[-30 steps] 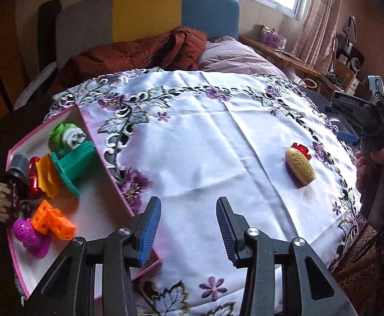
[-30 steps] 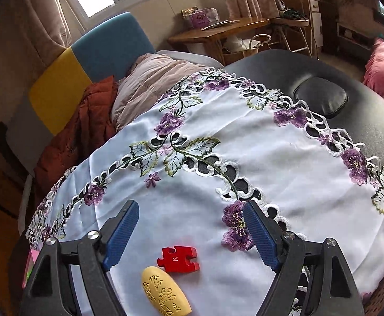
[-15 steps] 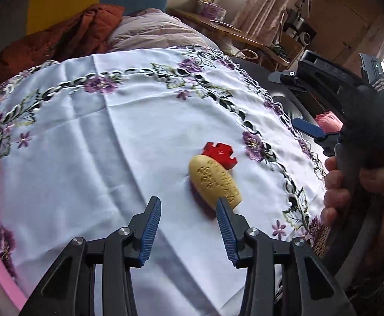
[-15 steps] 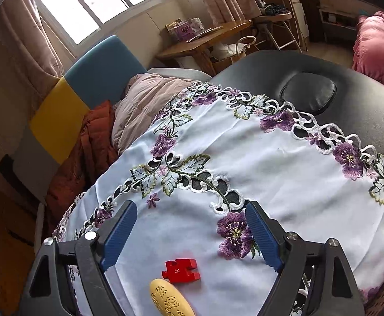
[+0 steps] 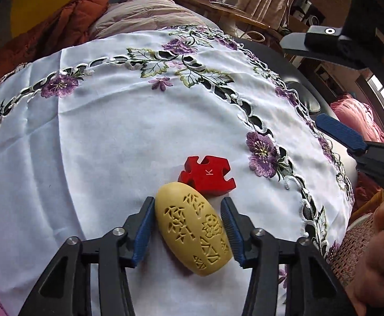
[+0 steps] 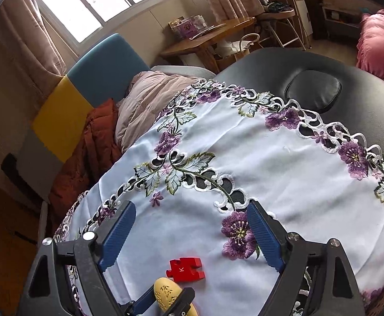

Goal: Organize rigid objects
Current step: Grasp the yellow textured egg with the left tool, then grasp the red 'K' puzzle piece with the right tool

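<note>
Swung off the tray side and dropped over the one yellow egg on the cloth: left tongs now straddling it, narrowly apart, pads beside its flanks, contact impossible to tell. Touching the egg's far end, one red puzzle piece marked K. Right tongs hovering empty just beyond both, wide apart and opening further.

A yellow carved oval block lies flat on the cloth. At its one o'clock, touching it, lies a red puzzle piece marked K.
</note>
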{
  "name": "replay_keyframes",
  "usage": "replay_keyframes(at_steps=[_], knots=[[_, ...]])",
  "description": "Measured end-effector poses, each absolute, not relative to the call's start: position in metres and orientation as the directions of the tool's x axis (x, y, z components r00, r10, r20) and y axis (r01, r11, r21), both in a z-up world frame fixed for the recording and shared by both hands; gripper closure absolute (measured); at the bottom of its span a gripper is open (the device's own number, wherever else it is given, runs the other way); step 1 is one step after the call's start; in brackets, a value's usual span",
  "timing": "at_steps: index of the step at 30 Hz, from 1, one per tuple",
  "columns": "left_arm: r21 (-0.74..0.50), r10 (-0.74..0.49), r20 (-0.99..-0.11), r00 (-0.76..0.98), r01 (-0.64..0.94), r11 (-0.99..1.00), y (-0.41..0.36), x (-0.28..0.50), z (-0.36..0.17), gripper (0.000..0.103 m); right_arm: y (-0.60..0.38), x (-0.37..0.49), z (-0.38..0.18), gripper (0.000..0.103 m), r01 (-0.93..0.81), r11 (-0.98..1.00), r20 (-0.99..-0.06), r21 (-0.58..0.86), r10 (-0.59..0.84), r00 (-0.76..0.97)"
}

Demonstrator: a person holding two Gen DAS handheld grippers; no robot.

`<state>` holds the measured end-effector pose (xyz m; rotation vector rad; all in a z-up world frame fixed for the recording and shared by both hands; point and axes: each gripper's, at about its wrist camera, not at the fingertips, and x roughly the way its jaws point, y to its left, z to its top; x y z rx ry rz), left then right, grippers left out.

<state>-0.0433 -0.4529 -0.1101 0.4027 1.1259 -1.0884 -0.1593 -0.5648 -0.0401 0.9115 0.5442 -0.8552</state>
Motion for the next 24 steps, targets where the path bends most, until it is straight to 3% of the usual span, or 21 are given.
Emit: replay_keyframes(at_steps=[7,11,20,23,24], knots=[[-0.208,-0.517,-0.853,0.078,0.857,0.472,-0.403,-0.032,-0.098,0.069,-0.564,-0.146,-0.055,0.016,0.827,0.360,-0.771,0.433,-0.327,0.546],[-0.185,-0.510,-0.852,0.116,0.845,0.502,-0.365,-0.025,-0.096,0.070,-0.557,-0.124,-0.070,0.016,0.814,0.435,-0.825,0.384,-0.234,0.514],[-0.229,-0.535,-0.836,0.119,0.811,0.539,-0.309,-0.013,-0.102,0.068,-0.532,-0.087,-0.090,0.017,0.773,0.607,-0.899,0.183,-0.214,0.381],[-0.253,-0.540,-0.836,0.097,0.805,0.536,-0.306,-0.013,-0.106,0.066,-0.527,-0.080,-0.098,0.019,0.762,0.637,-0.921,0.113,-0.221,0.321],[-0.251,-0.542,-0.835,0.098,0.807,0.534,-0.306,-0.013,-0.106,0.066,-0.526,-0.078,-0.101,0.029,0.756,0.649,-0.928,0.088,-0.223,0.299]])
